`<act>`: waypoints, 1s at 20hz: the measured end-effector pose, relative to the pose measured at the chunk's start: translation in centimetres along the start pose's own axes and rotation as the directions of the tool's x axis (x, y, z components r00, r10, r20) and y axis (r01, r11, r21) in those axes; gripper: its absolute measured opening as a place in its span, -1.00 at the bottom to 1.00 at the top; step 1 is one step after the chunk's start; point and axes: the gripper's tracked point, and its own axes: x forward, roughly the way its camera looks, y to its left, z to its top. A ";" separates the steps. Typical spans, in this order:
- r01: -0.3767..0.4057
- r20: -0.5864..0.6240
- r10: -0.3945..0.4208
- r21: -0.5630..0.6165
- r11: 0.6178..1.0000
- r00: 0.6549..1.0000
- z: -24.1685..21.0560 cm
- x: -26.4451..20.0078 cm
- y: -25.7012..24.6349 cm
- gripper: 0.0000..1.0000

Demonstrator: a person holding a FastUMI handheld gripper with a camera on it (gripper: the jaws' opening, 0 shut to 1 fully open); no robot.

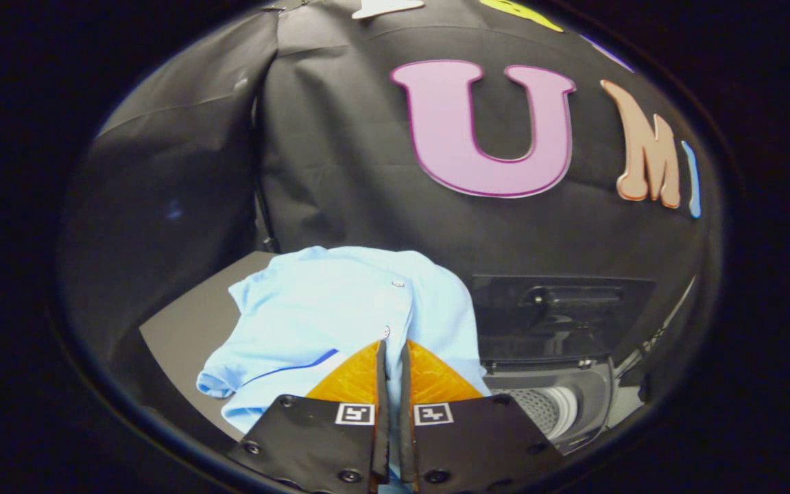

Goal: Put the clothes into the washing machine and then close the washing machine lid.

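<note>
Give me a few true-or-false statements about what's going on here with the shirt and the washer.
1. The washing machine has its lid standing open. True.
2. The shirt is already inside the drum. False: it lies on the grey surface beside the machine.
3. The fingers of the gripper are spread wide apart. False: they stand nearly together, with a thin strip of light blue fabric in the narrow gap.
4. The shirt is light blue with small buttons. True.
5. The machine sits on the far side of the shirt from the grey surface's bare corner. True.
</note>
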 end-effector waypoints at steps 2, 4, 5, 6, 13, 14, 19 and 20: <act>0.076 0.023 -0.076 -0.017 0.997 0.997 0.7 -1.3 -3.6 -0.87; 0.135 0.037 -0.135 -0.019 0.991 0.990 0.8 -2.3 -6.9 -0.87; 0.159 0.042 -0.159 -0.013 0.987 0.986 0.7 -2.7 -8.4 -0.87; 0.179 0.044 -0.179 -0.008 0.984 0.983 0.6 -3.1 -9.4 -0.87; 0.313 0.026 -0.313 0.005 0.950 0.949 -1.0 -3.5 -16.9 -0.87; 0.328 0.016 -0.328 0.009 0.945 0.944 -1.6 -3.1 -17.5 -0.87; 0.342 0.017 -0.343 0.035 0.939 0.939 -2.0 -2.8 -19.0 -0.37; 0.341 0.019 -0.342 0.032 0.940 0.940 -2.0 -2.8 -19.0 -0.37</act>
